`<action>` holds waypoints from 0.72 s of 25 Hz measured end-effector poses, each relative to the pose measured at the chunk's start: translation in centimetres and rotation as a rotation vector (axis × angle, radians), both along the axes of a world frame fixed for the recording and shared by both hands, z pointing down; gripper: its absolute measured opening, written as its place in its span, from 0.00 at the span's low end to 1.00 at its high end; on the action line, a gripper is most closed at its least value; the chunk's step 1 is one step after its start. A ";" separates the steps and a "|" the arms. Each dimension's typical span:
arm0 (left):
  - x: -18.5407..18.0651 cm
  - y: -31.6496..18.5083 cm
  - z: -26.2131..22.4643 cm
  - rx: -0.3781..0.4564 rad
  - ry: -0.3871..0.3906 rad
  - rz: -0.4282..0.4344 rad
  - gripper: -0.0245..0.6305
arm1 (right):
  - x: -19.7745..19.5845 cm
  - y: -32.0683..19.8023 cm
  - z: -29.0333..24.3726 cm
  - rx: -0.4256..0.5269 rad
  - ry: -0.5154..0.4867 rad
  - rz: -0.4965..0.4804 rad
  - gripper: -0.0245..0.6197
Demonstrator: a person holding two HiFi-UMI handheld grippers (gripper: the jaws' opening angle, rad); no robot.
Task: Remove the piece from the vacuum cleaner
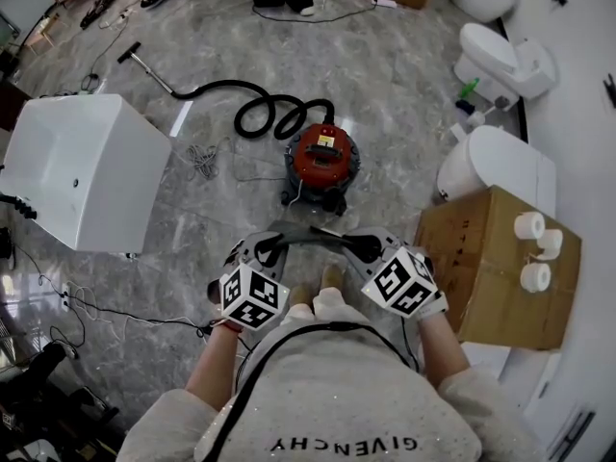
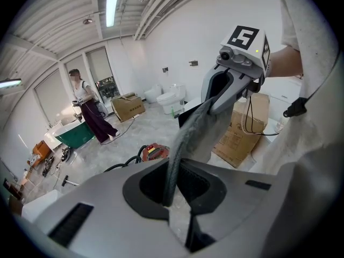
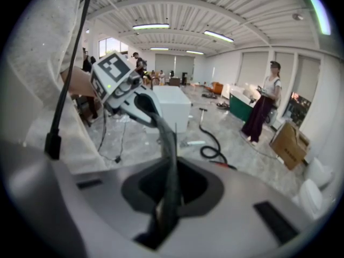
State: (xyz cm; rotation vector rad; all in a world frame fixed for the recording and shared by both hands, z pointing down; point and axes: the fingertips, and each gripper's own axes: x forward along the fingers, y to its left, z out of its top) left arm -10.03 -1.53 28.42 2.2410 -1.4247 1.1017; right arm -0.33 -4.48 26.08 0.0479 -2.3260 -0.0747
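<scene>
The red vacuum cleaner (image 1: 320, 157) stands on the marble floor ahead of me, and shows small in the left gripper view (image 2: 156, 151). A grey, limp, cloth-like piece (image 1: 308, 231) hangs in the air in front of my body, stretched between both grippers. My left gripper (image 1: 265, 250) is shut on its left end (image 2: 185, 144), the strip running between the jaws (image 2: 172, 198). My right gripper (image 1: 361, 245) is shut on the other end (image 3: 169, 149), pinched in its jaws (image 3: 166, 208). Each gripper's camera sees the other gripper (image 2: 236, 74) (image 3: 126, 90) at the far end of the piece.
The vacuum's black hose (image 1: 255, 109) coils away to the upper left. A white tub (image 1: 82, 171) sits at the left. A cardboard box (image 1: 500, 263) with paper rolls (image 1: 534, 248) is at the right, near toilets (image 1: 505, 61). Cables (image 1: 96, 311) trail by my feet. A person (image 2: 88, 109) stands farther off.
</scene>
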 end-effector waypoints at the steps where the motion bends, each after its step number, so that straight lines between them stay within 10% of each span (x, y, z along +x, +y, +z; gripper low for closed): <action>1: -0.1 0.0 0.0 -0.001 0.001 0.000 0.11 | -0.1 0.0 0.0 0.001 -0.001 0.001 0.10; 18: 0.4 0.0 0.1 -0.008 0.010 0.008 0.11 | 0.3 0.1 -0.1 0.006 -0.001 0.019 0.10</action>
